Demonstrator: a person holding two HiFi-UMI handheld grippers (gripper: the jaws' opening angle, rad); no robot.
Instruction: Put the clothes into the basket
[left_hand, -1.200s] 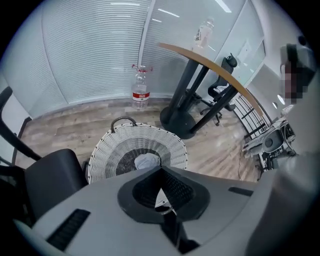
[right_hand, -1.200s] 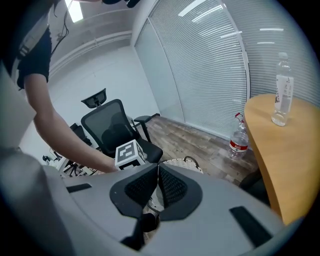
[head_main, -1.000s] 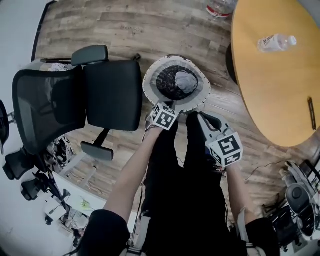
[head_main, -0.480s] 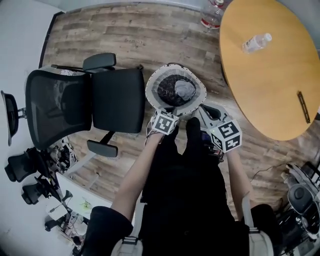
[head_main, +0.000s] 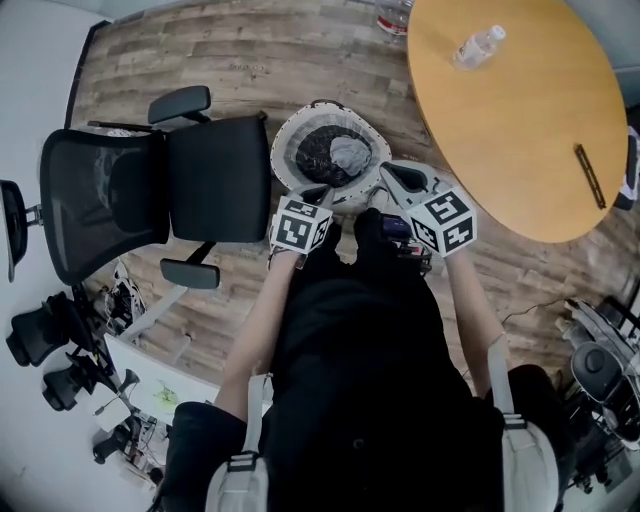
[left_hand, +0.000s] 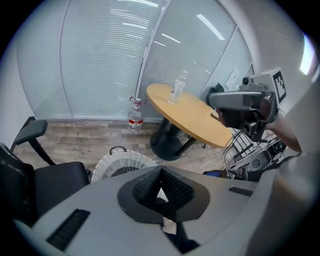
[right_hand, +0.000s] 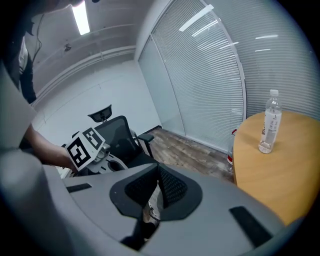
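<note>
Chair (head_main: 215, 175) left of centre; basket (head_main: 283, 150) upper centre, clothes (head_main: 335, 155) inside; left gripper (head_main: 316, 195) closed, empty, at its near rim; right gripper (head_main: 392, 175) likewise; loading looks finished; next, probably just drawing both clear.

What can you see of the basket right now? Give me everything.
The basket is round, with a pale ribbed wall that flares outward and a dark loop handle on its far rim. It stands upright on the wood floor, close beside the chair and near the table. Inside lie dark clothes with a grey piece on top.
</note>
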